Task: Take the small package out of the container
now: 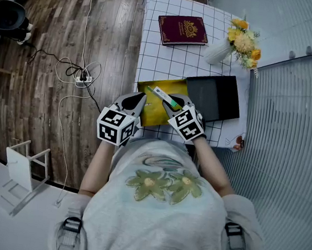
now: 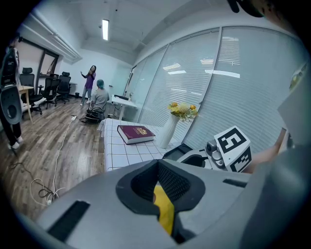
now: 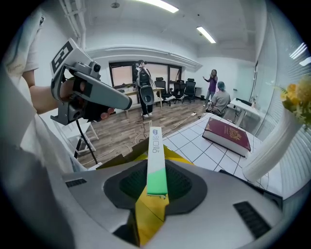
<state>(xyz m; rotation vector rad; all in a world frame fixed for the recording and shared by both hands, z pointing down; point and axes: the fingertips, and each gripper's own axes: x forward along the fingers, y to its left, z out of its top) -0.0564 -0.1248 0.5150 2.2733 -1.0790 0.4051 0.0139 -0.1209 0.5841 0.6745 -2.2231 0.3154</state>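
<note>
A yellow envelope (image 1: 153, 105) lies on the near edge of the white grid-patterned table (image 1: 153, 54). My left gripper (image 1: 138, 106) is shut on the envelope's near left edge; in the left gripper view the yellow sheet (image 2: 164, 210) sits pinched between the dark pads. My right gripper (image 1: 172, 108) is shut on a slim white-and-green package (image 1: 165, 97). This package (image 3: 156, 161) sticks out forward from the jaws above the envelope (image 3: 148, 209), held by its green end. The left gripper (image 3: 86, 92) shows at upper left in the right gripper view.
A maroon book (image 1: 182, 30) lies at the table's far side. A white vase of yellow flowers (image 1: 239, 44) stands at the right, with a black tray (image 1: 215, 96) just right of the envelope. Cables and a power strip (image 1: 83, 77) lie on the wooden floor.
</note>
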